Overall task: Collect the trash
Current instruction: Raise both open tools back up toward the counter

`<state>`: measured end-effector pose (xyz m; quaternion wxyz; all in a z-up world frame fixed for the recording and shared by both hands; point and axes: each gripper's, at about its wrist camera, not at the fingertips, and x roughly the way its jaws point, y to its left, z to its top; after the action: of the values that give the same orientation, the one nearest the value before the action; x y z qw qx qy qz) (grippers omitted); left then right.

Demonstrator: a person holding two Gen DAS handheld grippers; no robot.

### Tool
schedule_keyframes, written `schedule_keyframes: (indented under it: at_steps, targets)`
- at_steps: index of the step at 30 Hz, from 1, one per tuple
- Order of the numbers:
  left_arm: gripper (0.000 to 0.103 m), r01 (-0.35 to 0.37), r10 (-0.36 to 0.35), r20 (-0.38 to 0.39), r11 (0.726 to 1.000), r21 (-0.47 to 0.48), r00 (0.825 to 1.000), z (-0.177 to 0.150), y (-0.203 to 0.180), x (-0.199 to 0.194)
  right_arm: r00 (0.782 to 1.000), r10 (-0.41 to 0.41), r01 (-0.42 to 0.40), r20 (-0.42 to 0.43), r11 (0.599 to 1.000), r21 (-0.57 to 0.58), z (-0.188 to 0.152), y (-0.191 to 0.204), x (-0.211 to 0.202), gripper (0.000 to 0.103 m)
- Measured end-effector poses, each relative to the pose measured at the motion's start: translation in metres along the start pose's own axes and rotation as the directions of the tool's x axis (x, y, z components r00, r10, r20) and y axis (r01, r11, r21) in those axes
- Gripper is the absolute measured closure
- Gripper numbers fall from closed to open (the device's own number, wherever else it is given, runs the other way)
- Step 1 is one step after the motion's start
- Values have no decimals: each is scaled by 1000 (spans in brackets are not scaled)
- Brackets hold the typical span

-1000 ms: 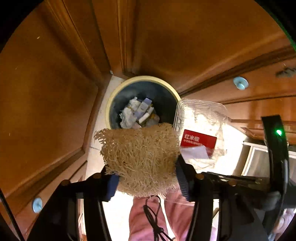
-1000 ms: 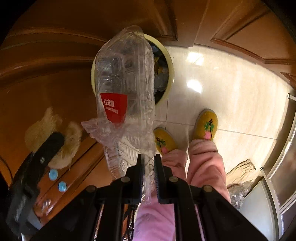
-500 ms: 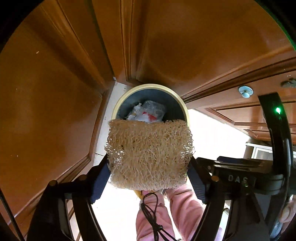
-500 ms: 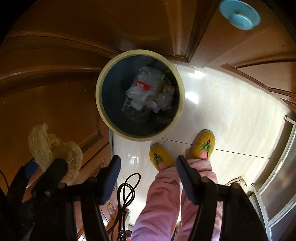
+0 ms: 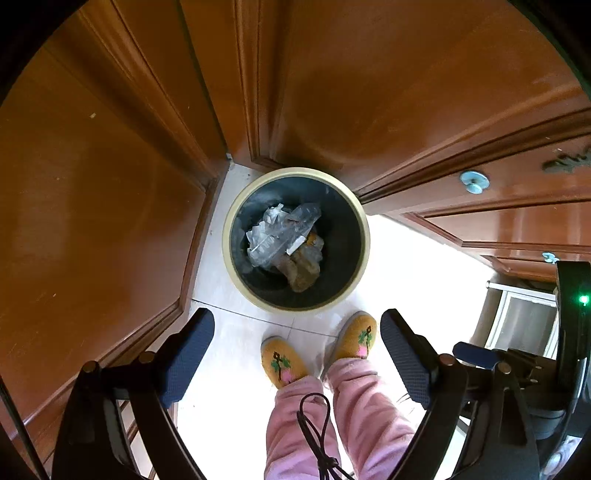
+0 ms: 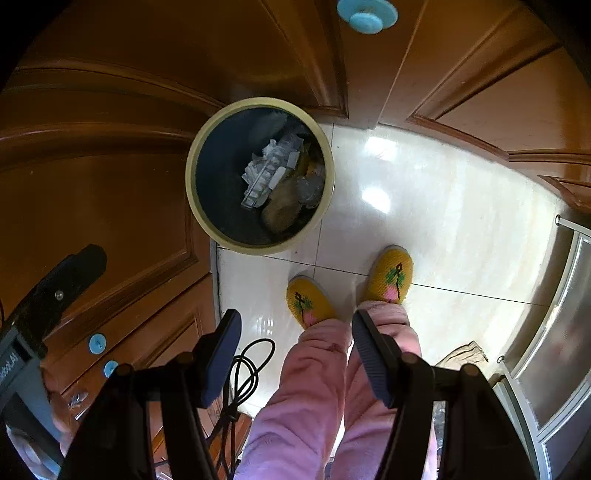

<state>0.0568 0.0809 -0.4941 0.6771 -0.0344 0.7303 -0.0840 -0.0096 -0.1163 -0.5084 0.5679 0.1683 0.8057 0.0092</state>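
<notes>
A round waste bin with a cream rim stands on the tiled floor in a corner of wooden cabinets. Inside it lie a clear plastic tray and a tan loofah sponge among other scraps. My left gripper is open and empty, above and in front of the bin. My right gripper is open and empty, also above the floor in front of the bin.
Wooden cabinet doors with blue knobs surround the bin. The person's feet in yellow slippers stand on the pale tiles. A black cable hangs below. A glass-fronted unit is at right.
One second ago the right gripper held the plastic tray and dropped it in the bin. The left gripper held the loofah half a second ago; it has opened and the loofah lies in the bin.
</notes>
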Motion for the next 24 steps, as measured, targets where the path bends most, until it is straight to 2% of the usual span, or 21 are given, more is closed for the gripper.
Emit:
schedule_keyframes:
  at_steps: [6,10,13,17,20,24]
  targets:
    - [13,-3,2,34,1000,27,999,-12,-12,-51,996,43,-43,72,999,-7,-19,10,-50,40]
    - [13,2,-6,106,999,38,994,-18,-25,-111,987,72,-66,147,997,-46,-35,23,-104,40]
    - [13,-8,-3,176,998,60,984,-24,-40,-162,974,95,-81,205,994,-73,-48,29,-147,40]
    - [13,-25,5,258,997,77,966,-30,-55,-226,946,134,-109,296,989,-102,-68,35,-207,40]
    - [13,-40,5,327,994,100,945,-33,-63,-277,918,166,-133,359,984,-117,-85,37,-248,40]
    - [13,-55,-2,421,991,123,907,-36,-71,-337,868,200,-152,454,978,-141,-107,41,-302,40]
